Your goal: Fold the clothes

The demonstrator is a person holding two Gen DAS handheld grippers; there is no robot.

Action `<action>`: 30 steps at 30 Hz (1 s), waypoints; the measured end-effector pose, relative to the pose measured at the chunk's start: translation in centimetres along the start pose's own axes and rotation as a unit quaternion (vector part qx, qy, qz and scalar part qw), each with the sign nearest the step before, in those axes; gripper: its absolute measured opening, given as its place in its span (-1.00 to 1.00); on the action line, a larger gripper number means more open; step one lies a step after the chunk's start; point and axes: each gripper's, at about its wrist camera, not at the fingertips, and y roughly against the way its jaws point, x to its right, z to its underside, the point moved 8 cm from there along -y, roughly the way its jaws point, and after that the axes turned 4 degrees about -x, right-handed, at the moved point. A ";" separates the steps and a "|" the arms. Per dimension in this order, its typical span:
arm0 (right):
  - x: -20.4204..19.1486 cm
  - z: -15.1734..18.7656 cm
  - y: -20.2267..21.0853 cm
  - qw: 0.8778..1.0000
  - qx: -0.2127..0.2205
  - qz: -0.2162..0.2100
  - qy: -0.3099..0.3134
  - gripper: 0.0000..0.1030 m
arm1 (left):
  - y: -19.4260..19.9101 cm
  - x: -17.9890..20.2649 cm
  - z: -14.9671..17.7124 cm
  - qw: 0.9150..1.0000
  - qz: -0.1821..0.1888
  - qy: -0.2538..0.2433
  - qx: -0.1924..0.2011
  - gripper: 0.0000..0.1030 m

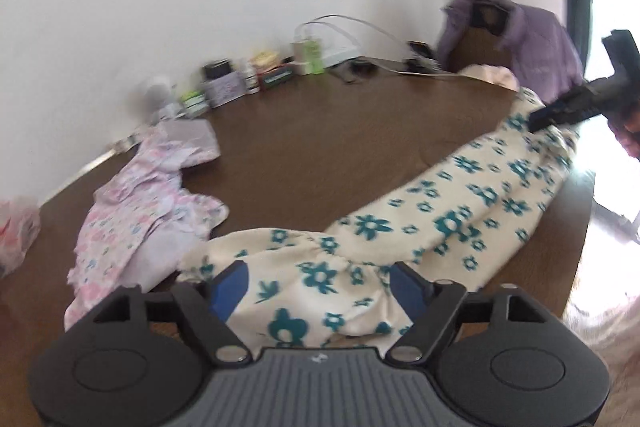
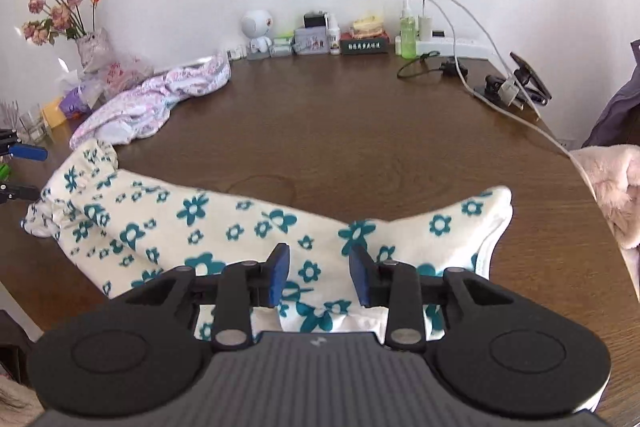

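A cream garment with teal flowers (image 1: 460, 211) lies stretched across the round brown table (image 1: 320, 131). In the left wrist view my left gripper (image 1: 320, 287) stands wide open over its gathered near end, and the cloth lies loose between the blue pads (image 1: 234, 287). My right gripper (image 1: 536, 121) shows at the garment's far end. In the right wrist view the right gripper (image 2: 320, 275) is open just above the cream garment (image 2: 192, 223), with nothing pinched between its jaws. The left gripper (image 2: 20, 173) shows at the left edge, by the ruffled end.
A pink floral garment (image 2: 148, 99) lies crumpled at the table's (image 2: 340, 131) back left. Small boxes, a power strip (image 2: 452, 45), cables and a phone stand (image 2: 524, 75) line the wall. A vase of flowers (image 2: 92, 47) stands far left. A fluffy pink cloth (image 2: 612, 187) and a purple jacket (image 1: 536, 39) are at the right.
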 end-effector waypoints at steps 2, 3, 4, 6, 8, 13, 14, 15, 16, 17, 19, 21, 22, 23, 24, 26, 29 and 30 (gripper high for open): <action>0.0 -1.0 0.1 1.000 0.014 0.009 0.004 -0.34 | -0.9 -2.3 -0.5 0.997 -0.014 0.070 -0.022 0.61; 0.0 -1.5 -0.1 1.000 0.018 0.017 0.009 -0.33 | -1.8 -3.5 -0.6 0.994 -0.010 0.105 -0.031 0.61; -0.1 -2.0 -0.3 0.999 0.021 0.025 0.013 -0.33 | -2.8 -4.5 -0.6 0.989 -0.007 0.140 -0.041 0.61; 0.0 -2.3 -1.1 0.999 0.017 0.043 0.016 -0.33 | -4.5 -6.4 -0.1 0.978 0.001 0.202 -0.056 0.60; 0.4 -1.9 -1.6 0.998 0.019 0.065 0.004 -0.33 | -6.0 -8.0 0.5 0.964 0.009 0.259 -0.067 0.57; 1.4 0.0 -1.5 0.994 0.021 0.103 -0.027 -0.33 | -7.3 -9.2 1.4 0.935 0.080 0.343 -0.037 -0.84; 1.6 0.4 -1.3 0.993 0.021 0.109 -0.032 -0.33 | -7.2 -9.3 1.5 0.931 0.090 0.352 -0.024 -0.98; 1.7 0.8 -1.1 0.992 0.021 0.115 -0.037 -0.33 | -6.9 -9.4 1.6 0.933 0.080 0.350 -0.017 -0.95; 1.8 1.1 -0.8 0.992 0.025 0.120 -0.041 -0.33 | -6.7 -9.5 1.7 0.935 0.071 0.349 -0.009 -0.96; 2.0 1.4 -0.7 0.991 0.028 0.126 -0.043 -0.33 | -6.5 -9.5 1.8 0.936 0.062 0.348 -0.003 -0.96; 2.4 1.8 -0.5 0.989 0.036 0.135 -0.048 -0.33 | -6.3 -9.6 1.9 0.935 0.060 0.350 0.004 -0.96; 2.9 1.8 0.0 0.988 0.047 0.130 -0.070 -0.33 | -6.3 -9.5 1.9 0.934 0.060 0.353 0.007 -0.96; 3.0 1.7 0.6 0.987 0.058 0.123 -0.080 -0.33 | -6.2 -9.5 1.9 0.933 0.061 0.354 0.007 -0.95; 3.0 1.4 1.4 0.987 0.068 0.116 -0.090 -0.31 | -6.2 -9.5 1.9 0.933 0.061 0.355 0.007 -0.95; 3.2 1.1 2.4 0.985 0.079 0.116 -0.101 -0.21 | -6.1 -9.4 1.9 0.933 0.061 0.356 0.007 -0.94; 4.1 1.0 4.3 0.980 0.090 0.135 -0.120 0.03 | -6.0 -9.4 2.0 0.931 0.063 0.359 0.006 -0.83; 6.4 1.2 5.1 0.975 0.075 0.131 -0.161 0.15 | -6.4 -9.6 1.9 0.928 0.068 0.366 0.007 -0.60; 7.2 1.3 4.8 0.974 0.064 0.120 -0.182 0.15 | -6.6 -9.6 1.9 0.926 0.070 0.370 0.008 -0.54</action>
